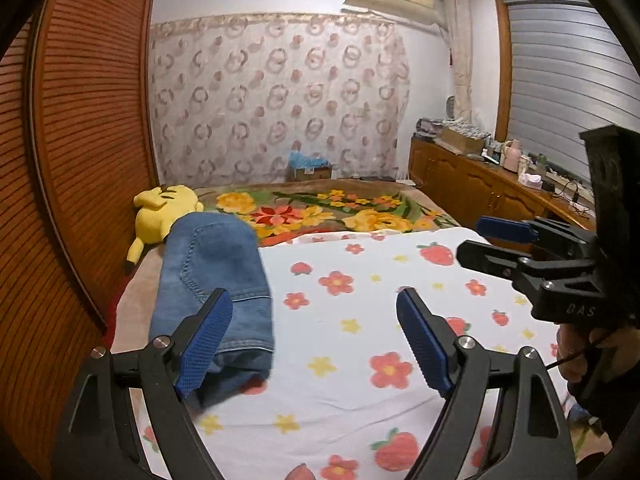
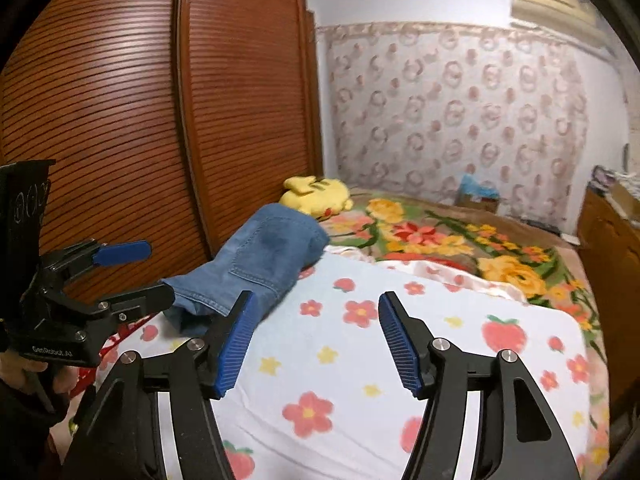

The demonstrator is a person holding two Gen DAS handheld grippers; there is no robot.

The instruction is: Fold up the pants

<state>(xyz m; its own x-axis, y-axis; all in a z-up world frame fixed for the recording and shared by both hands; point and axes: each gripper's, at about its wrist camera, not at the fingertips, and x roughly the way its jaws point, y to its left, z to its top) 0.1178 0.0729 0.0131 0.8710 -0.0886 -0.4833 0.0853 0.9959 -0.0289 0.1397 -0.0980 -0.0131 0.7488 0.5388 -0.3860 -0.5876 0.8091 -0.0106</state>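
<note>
Denim pants (image 1: 212, 280) folded, behind left claw (image 1: 316, 344), untouched.

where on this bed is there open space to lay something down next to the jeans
The strawberry sheet is bare from the folded jeans across to its right edge, in front of the floral blanket. Both the left gripper and right gripper hang open over it. It is tighter along the wardrobe side, where the jeans and yellow plush toy lie.

The black left gripper with blue ribbed pads (image 1: 314, 340) and its right twin (image 2: 316, 344) — both spread wide, holding nothing — hang side by side.
</note>
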